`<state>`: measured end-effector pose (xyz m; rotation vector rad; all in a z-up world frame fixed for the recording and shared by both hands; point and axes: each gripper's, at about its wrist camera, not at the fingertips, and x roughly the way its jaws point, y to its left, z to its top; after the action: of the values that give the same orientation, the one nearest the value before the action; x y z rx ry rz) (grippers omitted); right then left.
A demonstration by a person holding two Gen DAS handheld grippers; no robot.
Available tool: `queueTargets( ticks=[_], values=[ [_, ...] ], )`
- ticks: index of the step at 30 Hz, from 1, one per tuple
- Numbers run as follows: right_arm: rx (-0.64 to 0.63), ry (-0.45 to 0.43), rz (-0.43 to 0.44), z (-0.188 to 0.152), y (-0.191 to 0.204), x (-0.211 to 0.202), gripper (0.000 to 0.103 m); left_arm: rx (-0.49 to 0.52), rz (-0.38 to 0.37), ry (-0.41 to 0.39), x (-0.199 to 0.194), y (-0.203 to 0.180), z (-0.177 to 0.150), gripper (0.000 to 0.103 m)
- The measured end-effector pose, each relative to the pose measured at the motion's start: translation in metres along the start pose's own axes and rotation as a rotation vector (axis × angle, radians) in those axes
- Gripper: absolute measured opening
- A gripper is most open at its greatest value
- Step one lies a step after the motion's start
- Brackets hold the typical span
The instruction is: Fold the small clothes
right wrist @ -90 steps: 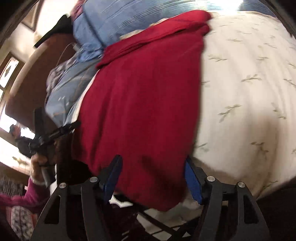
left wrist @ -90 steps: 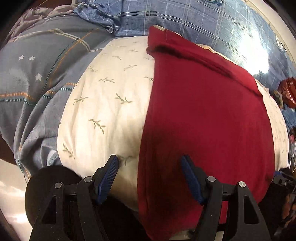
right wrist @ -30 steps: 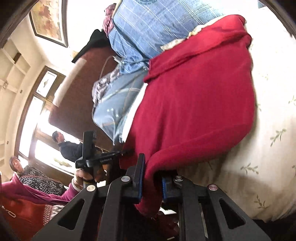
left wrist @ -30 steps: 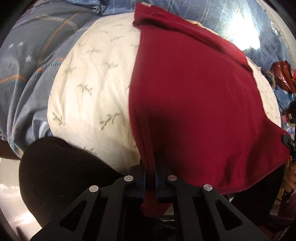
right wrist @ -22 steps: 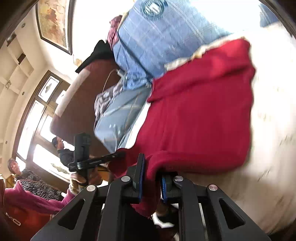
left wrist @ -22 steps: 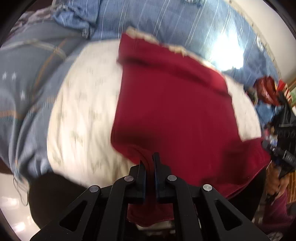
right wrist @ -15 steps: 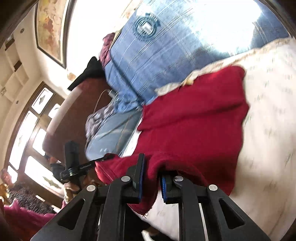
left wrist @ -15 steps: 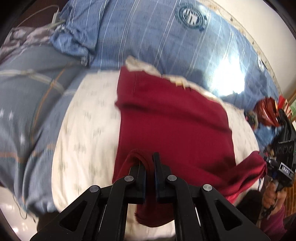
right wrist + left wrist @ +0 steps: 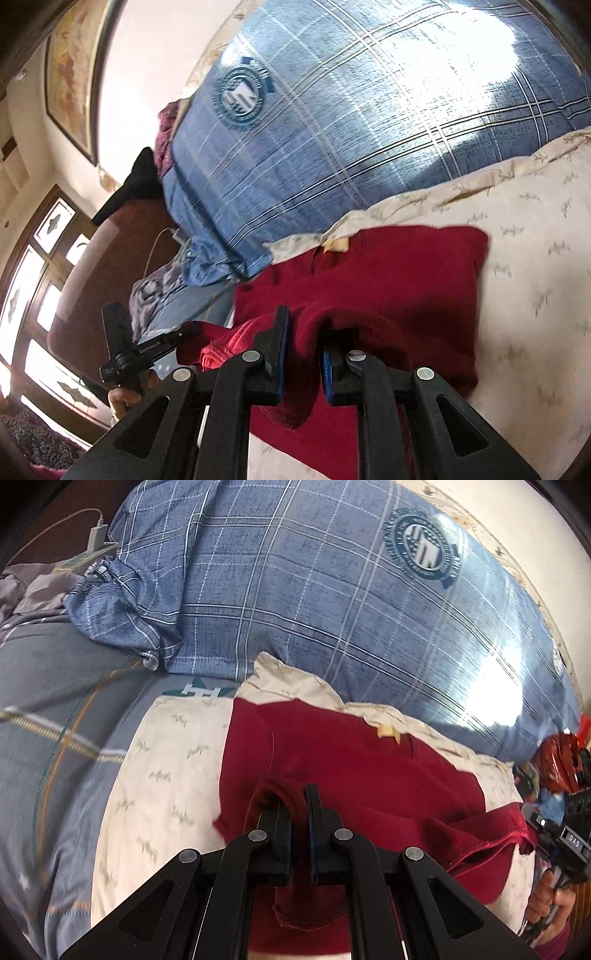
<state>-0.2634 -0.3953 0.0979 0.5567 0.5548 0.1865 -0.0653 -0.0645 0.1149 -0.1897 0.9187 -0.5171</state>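
A dark red garment [image 9: 354, 764] lies on a cream leaf-print cushion [image 9: 166, 775]. My left gripper [image 9: 298, 805] is shut on the garment's near left corner and holds it lifted over the rest of the cloth. My right gripper [image 9: 303, 332] is shut on the near right corner of the same garment [image 9: 399, 280], also lifted. The right gripper shows at the right edge of the left wrist view [image 9: 554, 834], and the left gripper shows at the left of the right wrist view [image 9: 147, 347]. The near hem hangs folded between them.
A large blue plaid pillow [image 9: 332, 602] lies behind the cushion [image 9: 535, 258]. A grey-blue striped bedcover [image 9: 55, 709] lies to the left. A charger and cable [image 9: 96, 535] sit at the far left. A dark wooden headboard [image 9: 96, 280] and windows lie beyond.
Both grippers closed on the garment's near corners, then lifted them and carried them forward toward the far edge, so the near half now folds over the rest.
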Motion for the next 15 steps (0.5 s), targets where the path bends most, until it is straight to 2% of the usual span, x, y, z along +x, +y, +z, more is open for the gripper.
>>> queueTargets(
  ticks=[4,7,9,10,11,12,13,14,15],
  values=[
    [0.022,0.002,-0.048,0.017,-0.020,0.022,0.014,-0.068,0.008,0.002,0.031,0.008,0.022,0.005],
    [0.033,-0.001,-0.093,0.025,-0.034,0.038,0.019,-0.107,0.025,0.014,0.058,0.011,0.030,0.006],
    [0.093,0.020,-0.099,0.027,-0.049,0.045,0.031,-0.111,0.022,0.051,0.075,0.013,0.034,0.007],
    [0.133,0.024,-0.097,0.027,-0.056,0.044,0.034,-0.118,0.017,0.068,0.081,0.015,0.035,0.010],
    [0.162,0.011,-0.089,0.027,-0.061,0.040,0.042,-0.130,-0.004,0.080,0.084,0.018,0.037,0.013],
    [0.181,-0.020,-0.077,0.025,-0.065,0.029,0.050,-0.144,-0.037,0.077,0.082,0.021,0.038,0.022],
    [0.180,-0.039,-0.077,0.025,-0.066,0.020,0.053,-0.153,-0.068,0.069,0.079,0.023,0.038,0.035],
    [0.166,-0.058,-0.082,0.023,-0.065,0.010,0.054,-0.156,-0.101,0.054,0.073,0.025,0.039,0.042],
    [0.143,-0.067,-0.086,0.022,-0.063,0.001,0.054,-0.153,-0.100,0.024,0.067,0.027,0.039,0.066]
  ],
)
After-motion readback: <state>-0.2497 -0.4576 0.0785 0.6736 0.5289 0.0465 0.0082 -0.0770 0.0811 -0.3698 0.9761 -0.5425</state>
